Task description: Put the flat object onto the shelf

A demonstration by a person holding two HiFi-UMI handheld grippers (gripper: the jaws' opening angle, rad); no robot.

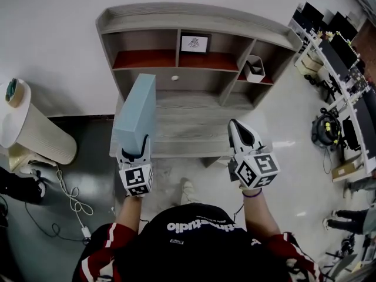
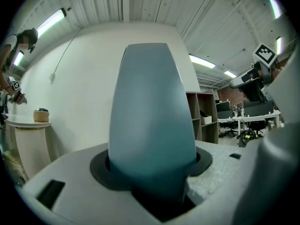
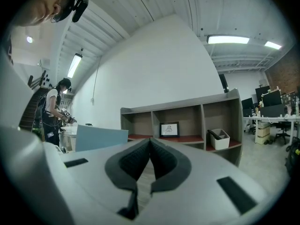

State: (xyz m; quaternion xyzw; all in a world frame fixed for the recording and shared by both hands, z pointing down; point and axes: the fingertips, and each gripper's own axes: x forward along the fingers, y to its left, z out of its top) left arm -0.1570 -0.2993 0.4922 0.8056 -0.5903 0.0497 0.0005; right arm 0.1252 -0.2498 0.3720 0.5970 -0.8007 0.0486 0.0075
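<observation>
The left gripper point(image 1: 143, 143) clamps its jaws on the lower end of a pale blue flat object point(image 1: 136, 113), which stands up on edge above the jaws. The right gripper point(image 1: 235, 127) has its jaws pressed together with nothing between them. Both point level toward a grey wooden shelf point(image 1: 194, 21) against a white wall. The blue object is over the left end of the shelf's lower board. A framed picture point(image 1: 194, 43) sits in a middle compartment and a white bin point(image 1: 255, 69) in a right one
</observation>
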